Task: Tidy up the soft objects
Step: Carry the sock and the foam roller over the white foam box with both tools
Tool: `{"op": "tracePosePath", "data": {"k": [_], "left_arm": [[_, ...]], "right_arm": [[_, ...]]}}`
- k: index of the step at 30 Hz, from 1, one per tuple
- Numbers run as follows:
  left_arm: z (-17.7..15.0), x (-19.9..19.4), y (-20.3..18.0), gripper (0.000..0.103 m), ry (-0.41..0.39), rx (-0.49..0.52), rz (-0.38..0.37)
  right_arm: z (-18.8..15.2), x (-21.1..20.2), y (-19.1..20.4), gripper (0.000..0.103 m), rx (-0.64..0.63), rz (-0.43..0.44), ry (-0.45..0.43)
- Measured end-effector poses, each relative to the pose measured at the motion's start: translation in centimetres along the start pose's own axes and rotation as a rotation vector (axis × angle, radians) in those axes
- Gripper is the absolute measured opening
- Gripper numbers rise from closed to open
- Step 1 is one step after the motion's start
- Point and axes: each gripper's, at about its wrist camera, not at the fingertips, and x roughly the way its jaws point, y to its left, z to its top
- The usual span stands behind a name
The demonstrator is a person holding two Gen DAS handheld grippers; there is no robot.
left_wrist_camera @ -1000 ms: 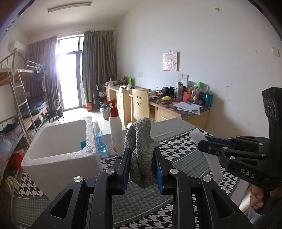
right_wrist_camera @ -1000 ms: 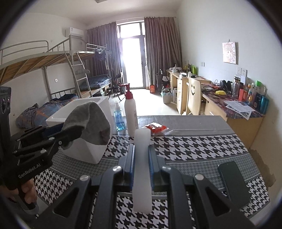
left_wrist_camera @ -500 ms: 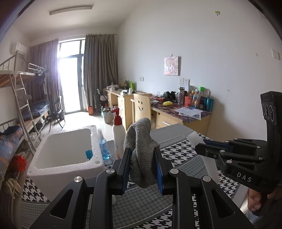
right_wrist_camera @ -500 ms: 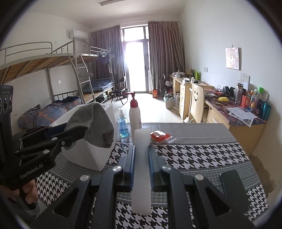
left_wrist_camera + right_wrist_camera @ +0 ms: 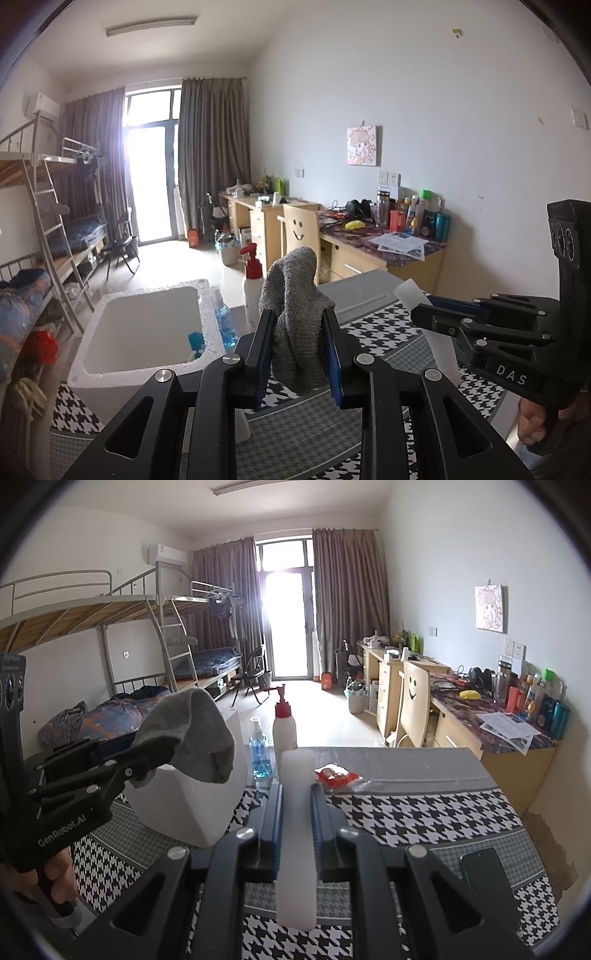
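A grey knitted sock (image 5: 295, 295) hangs folded between the pads of my left gripper (image 5: 299, 321), which is shut on it above the table. From the right wrist view the same sock (image 5: 199, 731) droops over the left gripper (image 5: 162, 753), in front of the white foam box (image 5: 184, 805). My right gripper (image 5: 296, 794) is shut on a white foam strip (image 5: 295, 849) that sticks out both ways between its pads. In the left wrist view the right gripper (image 5: 421, 317) and its strip (image 5: 410, 295) are at the right. The open foam box (image 5: 122, 384) stands at the left with a small blue item inside.
A blue sanitizer bottle (image 5: 259, 753) and a white pump bottle with a red top (image 5: 283, 727) stand beside the box. A red packet (image 5: 336, 775) lies mid-table on the houndstooth cloth (image 5: 406, 812). A dark phone (image 5: 484, 871) lies near the right edge. Desks and bunk beds stand beyond.
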Motion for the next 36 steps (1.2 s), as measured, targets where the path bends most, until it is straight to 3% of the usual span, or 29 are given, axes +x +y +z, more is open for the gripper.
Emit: {"op": "tracePosePath", "data": {"k": [36], "left_arm": [[2.1, 0.9, 3.7, 0.027, -0.034, -0.027, 0.113]], "right_arm": [[3.4, 1.8, 2.0, 0.018, -0.044, 0.073, -0.032]]}}
